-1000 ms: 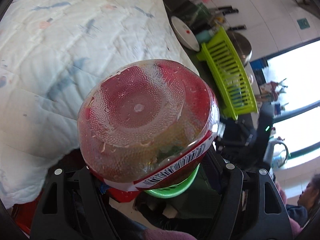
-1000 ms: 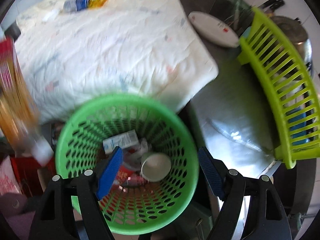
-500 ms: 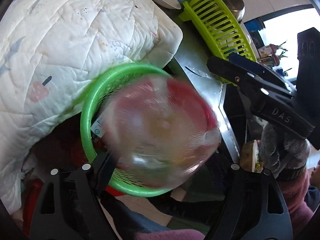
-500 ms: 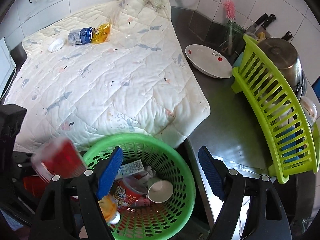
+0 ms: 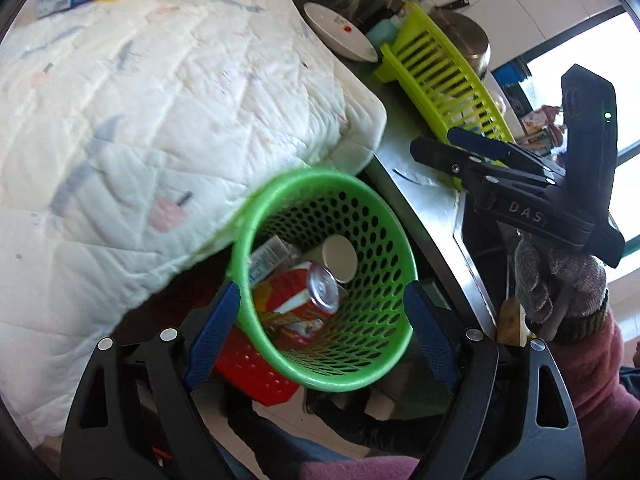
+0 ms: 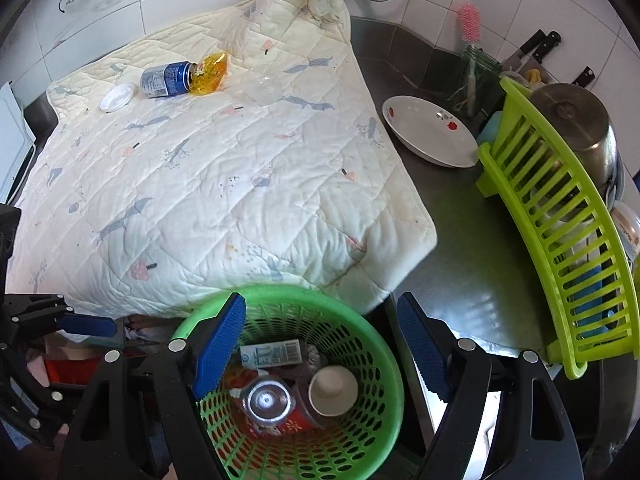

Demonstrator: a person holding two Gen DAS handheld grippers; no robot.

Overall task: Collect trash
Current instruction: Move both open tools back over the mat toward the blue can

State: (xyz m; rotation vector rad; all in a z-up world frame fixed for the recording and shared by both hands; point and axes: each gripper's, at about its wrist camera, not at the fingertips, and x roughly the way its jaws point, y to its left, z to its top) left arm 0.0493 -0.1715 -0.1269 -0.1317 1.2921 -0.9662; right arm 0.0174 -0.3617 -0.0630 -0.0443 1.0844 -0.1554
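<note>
A green perforated basket (image 5: 380, 240) (image 6: 384, 380) sits below the counter edge. It holds a red-labelled bottle (image 5: 304, 300) (image 6: 266, 400), a white paper cup (image 5: 339, 254) (image 6: 333, 391) and a small carton (image 5: 266, 258) (image 6: 271, 354). My left gripper (image 5: 320, 292) hangs open over the basket, with nothing between its pads. Above the basket's near rim, my right gripper (image 6: 320, 300) is open and empty too; it also shows in the left wrist view (image 5: 436, 142). On the quilt (image 6: 220, 180) lie a blue can (image 6: 166, 79), a yellow wrapper (image 6: 210, 74) and a white lid (image 6: 117, 97).
On the steel counter (image 6: 460, 240) to the right stand a lime dish rack (image 6: 560, 240), a white bowl (image 6: 430, 132) and a steel pot (image 6: 572, 120). A red crate (image 5: 248, 368) sits under the basket. A gloved hand (image 5: 556, 280) grips the right tool.
The left gripper let go of the red-labelled bottle, which dropped into the green basket; its jaws stand wider. The right gripper rose, so more of the quilt shows.
</note>
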